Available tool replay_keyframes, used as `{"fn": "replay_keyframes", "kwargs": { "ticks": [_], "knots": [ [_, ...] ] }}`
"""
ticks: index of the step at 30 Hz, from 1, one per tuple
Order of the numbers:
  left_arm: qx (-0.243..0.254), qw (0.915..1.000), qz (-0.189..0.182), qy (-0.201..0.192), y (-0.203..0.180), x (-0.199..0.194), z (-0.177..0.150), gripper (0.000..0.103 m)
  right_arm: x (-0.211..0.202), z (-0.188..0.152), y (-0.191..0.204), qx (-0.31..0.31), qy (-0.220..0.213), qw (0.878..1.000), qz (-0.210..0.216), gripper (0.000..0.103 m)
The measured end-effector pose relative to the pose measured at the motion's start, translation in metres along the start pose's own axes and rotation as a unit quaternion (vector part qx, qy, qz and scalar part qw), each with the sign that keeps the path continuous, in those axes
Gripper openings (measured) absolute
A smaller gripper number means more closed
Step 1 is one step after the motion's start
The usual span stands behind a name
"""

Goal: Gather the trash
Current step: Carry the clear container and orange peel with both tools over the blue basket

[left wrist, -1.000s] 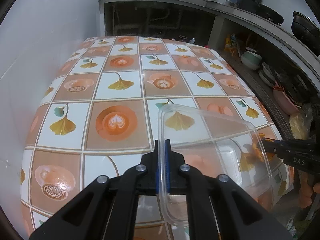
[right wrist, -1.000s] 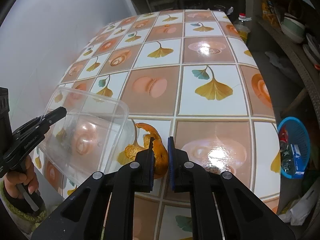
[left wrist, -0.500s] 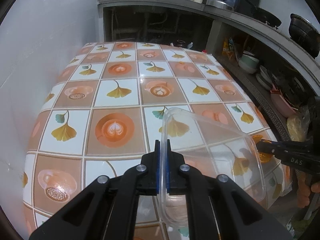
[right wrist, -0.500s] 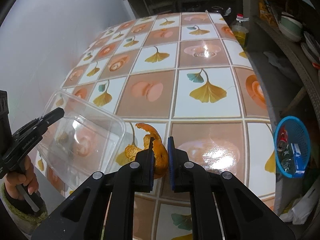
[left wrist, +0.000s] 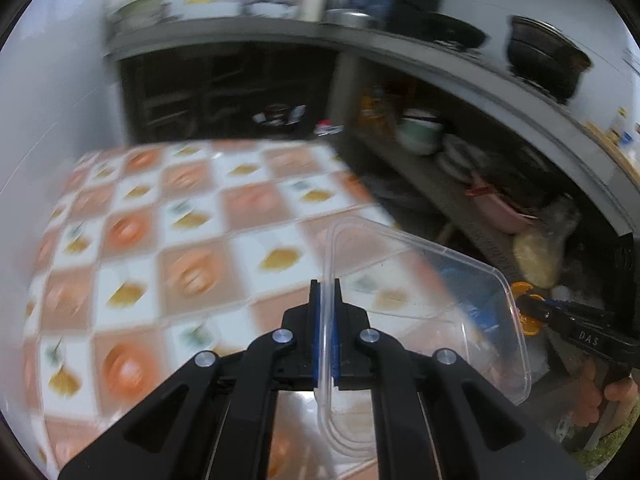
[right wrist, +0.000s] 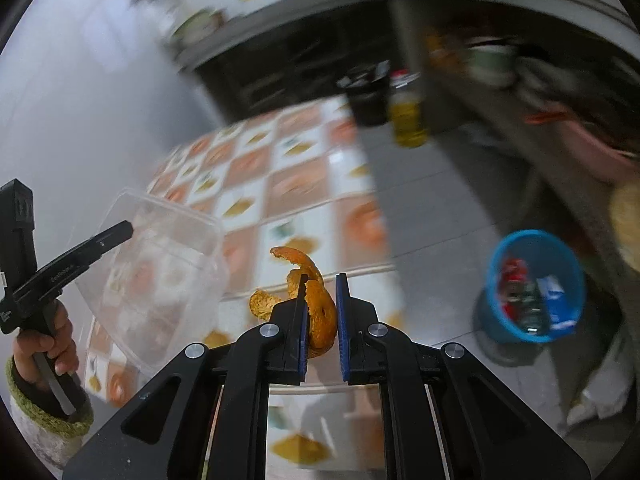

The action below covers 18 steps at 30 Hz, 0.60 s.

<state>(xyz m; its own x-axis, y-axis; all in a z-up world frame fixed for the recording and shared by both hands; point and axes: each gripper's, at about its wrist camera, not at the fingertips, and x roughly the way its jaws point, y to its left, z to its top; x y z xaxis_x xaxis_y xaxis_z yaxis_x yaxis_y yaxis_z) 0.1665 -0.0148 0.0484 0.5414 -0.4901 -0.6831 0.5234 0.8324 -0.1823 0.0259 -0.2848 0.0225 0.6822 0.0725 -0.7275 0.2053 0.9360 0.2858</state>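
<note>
A clear plastic container hangs tilted in the air over the table's right edge, its rim pinched by my shut left gripper. In the right wrist view the same container shows at the left, with the left gripper on its rim and a hand below. My right gripper is shut on a curled orange peel, lifted clear of the patterned tablecloth. In the left wrist view the right gripper appears at the right edge with the peel.
A blue basket holding wrappers stands on the floor to the right of the table. A dark bin and an oil bottle stand beyond the table's far end. Shelves with bowls and pots run along the right.
Both grippers have risen and swung to the right, carrying the container and the peel off the table. The view now takes in the floor and the blue basket more fully.
</note>
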Motion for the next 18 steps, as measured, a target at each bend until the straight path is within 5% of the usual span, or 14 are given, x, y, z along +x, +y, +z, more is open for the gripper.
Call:
{"fn": "replay_keyframes", "kwargs": {
  "ticks": [5,10,18],
  "knots": [
    [0.055,0.9964,-0.062,0.021,-0.070,0.045,0.044,0.004,-0.028,-0.002,-0.078,0.073,-0.032,0.995,-0.067,0.010],
    [0.103,0.9835,-0.115,0.094,-0.151,0.122,0.071,0.004,-0.028,-0.022,-0.155,0.149,-0.025,0.980,-0.131,0.010],
    [0.133,0.9569,-0.108,0.235,-0.253,0.275,0.070,0.004,0.026,-0.060,-0.248,0.237,0.035,0.958,-0.160,0.010]
  ]
}}
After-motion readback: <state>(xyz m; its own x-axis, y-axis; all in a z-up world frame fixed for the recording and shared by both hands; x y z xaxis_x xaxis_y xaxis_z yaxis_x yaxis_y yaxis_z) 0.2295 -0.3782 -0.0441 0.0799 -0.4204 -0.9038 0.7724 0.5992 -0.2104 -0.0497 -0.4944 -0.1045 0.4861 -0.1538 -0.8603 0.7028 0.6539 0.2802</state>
